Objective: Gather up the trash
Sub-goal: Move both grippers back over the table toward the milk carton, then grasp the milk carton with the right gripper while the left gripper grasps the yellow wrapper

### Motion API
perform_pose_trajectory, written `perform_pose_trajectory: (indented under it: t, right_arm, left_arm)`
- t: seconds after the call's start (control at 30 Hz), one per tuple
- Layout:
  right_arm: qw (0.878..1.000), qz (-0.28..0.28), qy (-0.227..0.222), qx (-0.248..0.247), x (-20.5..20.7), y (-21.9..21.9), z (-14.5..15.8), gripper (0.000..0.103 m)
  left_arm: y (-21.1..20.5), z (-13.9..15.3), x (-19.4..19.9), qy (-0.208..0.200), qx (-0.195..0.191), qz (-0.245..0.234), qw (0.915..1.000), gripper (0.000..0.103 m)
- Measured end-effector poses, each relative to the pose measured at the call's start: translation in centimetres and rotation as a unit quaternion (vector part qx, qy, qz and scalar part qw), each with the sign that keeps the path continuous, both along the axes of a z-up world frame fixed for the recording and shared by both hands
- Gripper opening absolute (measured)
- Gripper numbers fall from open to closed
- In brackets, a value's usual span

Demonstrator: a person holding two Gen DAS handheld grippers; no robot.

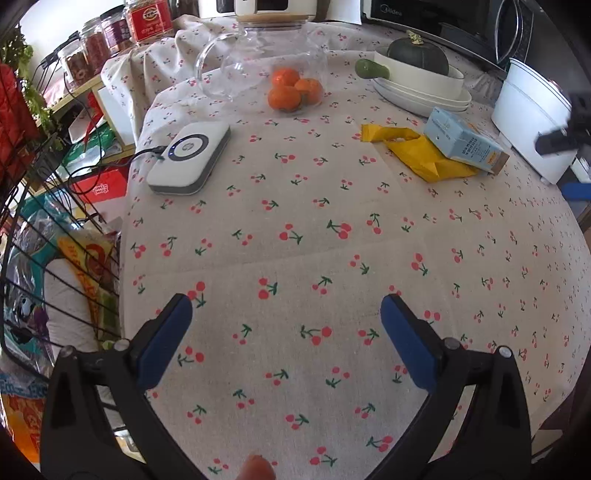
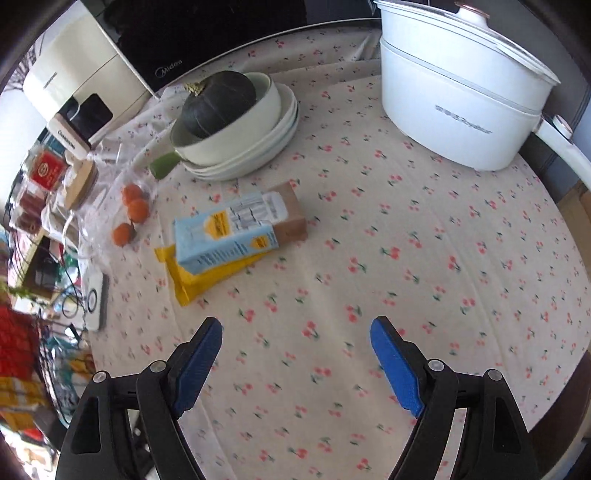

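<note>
1. Left gripper (image 1: pixel 286 306) is nearest the lens: blue pads spread wide, nothing between them, over bare cherry-print tablecloth (image 1: pixel 332 229) near the table's front edge.
2. Right gripper (image 2: pixel 296 328) likewise released, jaws wide and empty, hovering over bare cloth; the view is slightly blurred.
3. Left edge of the table: white wireless charger (image 1: pixel 189 158) with its cable running off the side; a wire basket (image 1: pixel 55 266) of packets stands beside the table.
4. Back centre: clear glass jar (image 1: pixel 264 70) with a wooden lid, three oranges (image 1: pixel 291 90) seen through it.
5. Right of that: stacked white dishes (image 1: pixel 421 88) with a dark green squash (image 1: pixel 419 53) in the top bowl and a green handle sticking out left.
6. Trash: light-blue carton (image 2: pixel 229 232) lies on its side, partly on top of a yellow wrapper (image 2: pixel 201 278), in front of the dishes, toward the table's right side. Neither gripper touches them.
7. Far right edge: white lidded electric pot (image 2: pixel 454 92). Microwave (image 2: pixel 192 33) behind the table.
</note>
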State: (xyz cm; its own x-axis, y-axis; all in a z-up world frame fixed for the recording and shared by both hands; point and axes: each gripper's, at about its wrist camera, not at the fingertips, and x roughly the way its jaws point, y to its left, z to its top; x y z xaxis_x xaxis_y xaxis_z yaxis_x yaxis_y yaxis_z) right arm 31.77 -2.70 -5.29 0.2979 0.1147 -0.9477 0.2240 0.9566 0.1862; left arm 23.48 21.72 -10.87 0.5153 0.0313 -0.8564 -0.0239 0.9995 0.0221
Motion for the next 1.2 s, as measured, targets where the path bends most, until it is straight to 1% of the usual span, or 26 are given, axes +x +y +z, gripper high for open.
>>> perform_pose_trajectory:
  t: [0.1, 0.23, 0.4, 0.53, 0.67, 0.73, 0.8, 0.83, 0.87, 1.03, 1.13, 1.2]
  right_arm:
    - [0.999, -0.026, -0.004, 0.018, 3.1, 1.4, -0.4, 0.084]
    - [0.998, -0.057, -0.007, -0.001, 6.4, 2.9, -1.1, 0.086]
    - [0.995, -0.096, 0.005, 0.012, 8.6, 3.9, -3.4, 0.086]
    - [0.994, -0.107, 0.013, -0.007, 9.8, 4.4, -4.8, 0.087]
    - [0.995, -0.089, 0.052, -0.015, 9.6, 4.2, -7.2, 0.088]
    - [0.994, -0.087, 0.059, -0.01, 8.8, 3.3, -7.8, 0.087]
    - [0.995, -0.08, 0.058, 0.001, 7.9, 2.1, -7.9, 0.079]
    - [0.996, -0.07, 0.053, 0.006, 7.4, 1.5, -7.7, 0.069]
    - [0.997, -0.059, 0.053, 0.008, 7.0, 0.9, -7.6, 0.052]
    - [0.999, 0.016, 0.051, 0.004, 4.7, -0.9, -7.1, 0.051]
    - [0.998, 0.043, 0.051, -0.007, 3.0, -1.6, -6.5, 0.051]
    - [0.997, 0.056, 0.044, -0.012, 1.9, -2.5, -5.7, 0.051]
  left_arm:
    - [0.1, -0.2, 0.3, -0.009, 0.004, -0.012, 0.9999, 0.102]
    - [0.7, -0.3, 0.5, -0.01, 0.004, -0.013, 0.9999, 0.102]
    - [1.8, -0.3, 0.6, -0.009, -0.005, -0.003, 0.9999, 0.102]
    - [2.2, -0.6, 0.5, -0.004, -0.008, 0.003, 1.0, 0.102]
    - [2.3, -0.5, 0.5, -0.005, -0.011, 0.005, 0.9999, 0.102]
    - [2.0, -0.5, 0.6, -0.005, -0.009, 0.003, 0.9999, 0.102]
    - [1.5, -0.6, 0.5, -0.002, -0.009, -0.003, 1.0, 0.102]
    - [1.2, -0.7, 0.5, 0.0, -0.009, -0.006, 0.9999, 0.102]
    - [0.8, -0.7, 0.5, 0.003, -0.009, -0.011, 0.9999, 0.102]
    - [-1.2, -0.7, 1.0, 0.01, -0.008, -0.031, 0.9994, 0.102]
    - [-2.7, -0.3, 1.6, 0.009, -0.006, -0.058, 0.9983, 0.102]
    - [-3.8, -0.1, 2.3, 0.011, 0.004, -0.078, 0.9968, 0.102]
